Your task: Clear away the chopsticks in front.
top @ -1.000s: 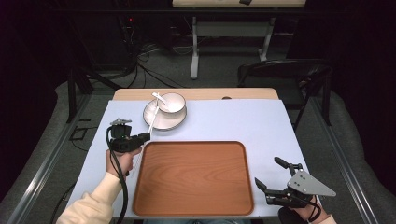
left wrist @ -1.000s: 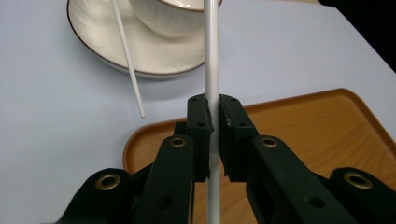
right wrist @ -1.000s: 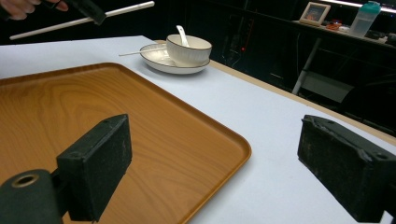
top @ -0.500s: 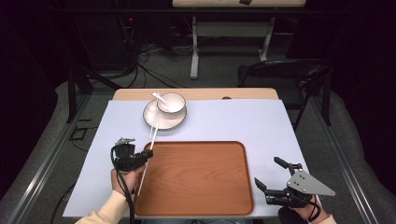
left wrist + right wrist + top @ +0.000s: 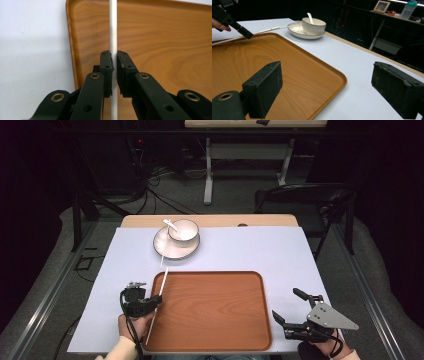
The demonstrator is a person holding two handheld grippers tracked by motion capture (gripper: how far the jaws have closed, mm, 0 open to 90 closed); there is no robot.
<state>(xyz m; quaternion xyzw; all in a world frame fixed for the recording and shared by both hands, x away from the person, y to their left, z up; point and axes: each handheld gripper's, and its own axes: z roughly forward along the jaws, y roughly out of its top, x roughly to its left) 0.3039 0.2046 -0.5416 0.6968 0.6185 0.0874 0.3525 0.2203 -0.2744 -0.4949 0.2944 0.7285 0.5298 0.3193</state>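
My left gripper (image 5: 113, 62) jaws clamp the white stick (image 5: 157, 305) over the tray (image 5: 210, 342), unplaced; right gripper (image 5: 290, 312) jaws wide, idle.

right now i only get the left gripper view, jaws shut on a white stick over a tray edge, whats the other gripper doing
Observer: The right gripper is open, holding nothing, off the tray's right corner.
Operator: anything else on the table
Observer: A bowl with a spoon in it sits on a plate beyond the tray.
Operator: how does the stick lie
Observer: The stick runs along the tray's left edge, its far end towards the plate.
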